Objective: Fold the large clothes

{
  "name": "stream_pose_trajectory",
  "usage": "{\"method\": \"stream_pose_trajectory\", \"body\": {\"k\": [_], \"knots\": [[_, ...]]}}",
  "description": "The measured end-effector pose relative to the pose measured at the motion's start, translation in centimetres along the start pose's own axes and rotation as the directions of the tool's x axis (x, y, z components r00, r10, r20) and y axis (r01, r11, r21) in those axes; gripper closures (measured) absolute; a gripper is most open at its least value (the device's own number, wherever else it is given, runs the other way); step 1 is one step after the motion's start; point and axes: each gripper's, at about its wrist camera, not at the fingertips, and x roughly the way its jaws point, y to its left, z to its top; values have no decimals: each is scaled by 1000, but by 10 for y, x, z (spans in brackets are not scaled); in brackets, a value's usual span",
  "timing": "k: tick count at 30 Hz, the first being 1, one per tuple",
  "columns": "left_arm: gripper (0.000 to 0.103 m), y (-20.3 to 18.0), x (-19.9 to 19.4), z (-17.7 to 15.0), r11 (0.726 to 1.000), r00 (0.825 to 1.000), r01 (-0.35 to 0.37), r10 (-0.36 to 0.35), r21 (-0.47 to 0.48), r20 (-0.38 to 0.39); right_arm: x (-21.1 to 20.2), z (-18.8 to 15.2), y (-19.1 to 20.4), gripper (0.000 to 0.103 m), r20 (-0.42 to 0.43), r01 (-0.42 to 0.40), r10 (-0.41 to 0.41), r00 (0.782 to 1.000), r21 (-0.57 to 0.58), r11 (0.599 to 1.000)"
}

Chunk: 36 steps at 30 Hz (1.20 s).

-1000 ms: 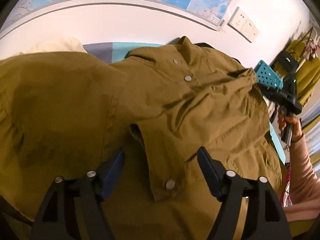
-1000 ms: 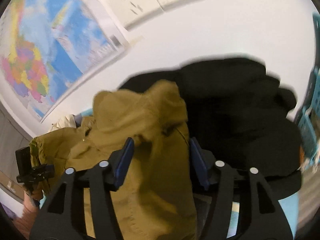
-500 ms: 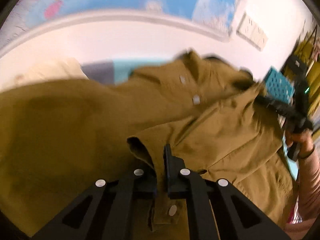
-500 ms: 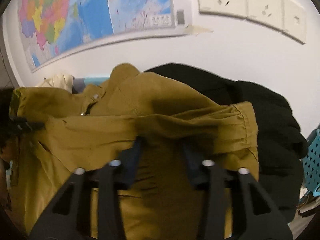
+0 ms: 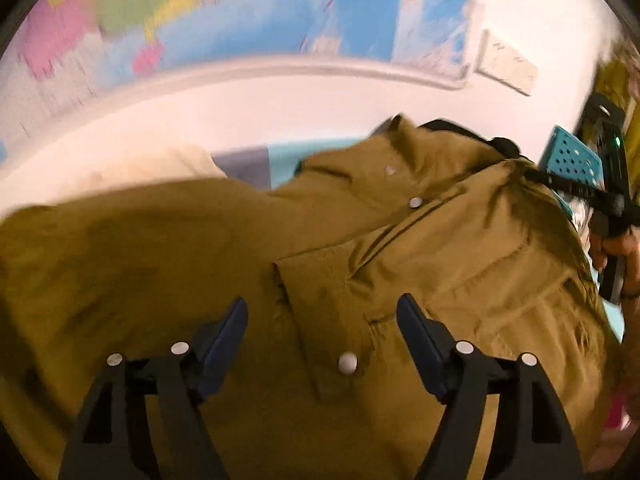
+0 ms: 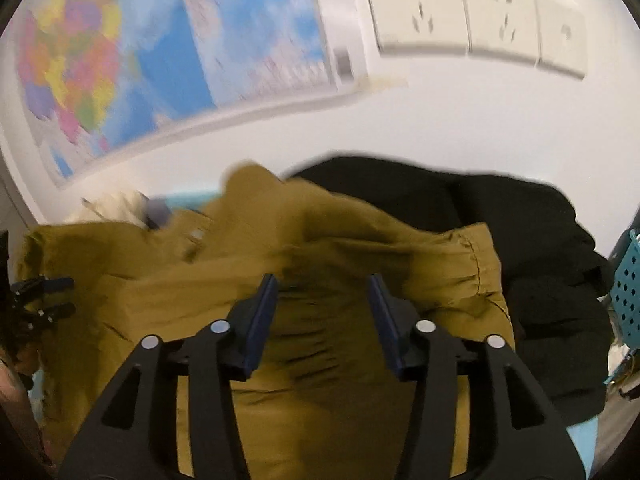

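Your olive-brown jacket (image 5: 168, 248) fills the lower two thirds of both views, spread over a pale blue surface (image 5: 282, 156) that shows only as a strip at centre frame below the white wall and its map (image 5: 224, 12); whether that surface is a bed or a tabletop you cannot tell from here. At centre right of the right wrist view a black garment (image 6: 520, 232) lies behind and beside the jacket, with a teal basket (image 6: 628, 292) at the right edge. The fold looks barely under way: one sleeve (image 5: 460, 264) lies across the chest toward the lower middle of the left wrist view, its cuff (image 5: 320, 320) and snap facing you, but the body is still broad and rumpled, so the other side and the lengthwise folds remain by my reading. Your left tool (image 5: 322, 316) points down at the cuff with its jaws opening wide, the cuff between them but not pinched. Your right tool (image 6: 322, 300) tilts down over bunched cloth near the shoulder, jaws opening, cloth between them and pressed by neither pad.
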Motion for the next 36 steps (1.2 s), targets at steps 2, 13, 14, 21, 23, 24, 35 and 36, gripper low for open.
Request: {"method": "stream_pose_trajectory", "body": {"k": [2,13,14,21,23,24,35,36], "knots": [[26,1,-20,-9,1000,999,-9,9,6,37,-12,-5,19,50,16,-50,51,999,-28,998],[20,67,-106,-76,978,983,-72,103,-196,153,26,-73,221,38,-351,-662,582,733,-171,730],[19,70,-113,-80,977,980,-72,107,-202,168,27,-78,240,37,-374,-690,599,708,-183,700],[16,89,-139,-100,963,973,-66,120,-262,199,71,-114,367,33,-534,-754,571,624,-220,619],[16,91,-141,-104,963,973,-64,119,-262,199,83,-118,384,33,-530,-739,552,643,-242,628],[16,92,-143,-106,963,973,-65,119,-260,199,88,-119,389,41,-534,-740,552,640,-238,629],[16,90,-177,-101,977,948,38,31,-210,317,0,-28,323,99,-431,-758,630,646,-258,600],[16,88,-179,-98,978,945,47,22,-202,327,-14,-13,307,99,-405,-737,621,671,-266,622]]}}
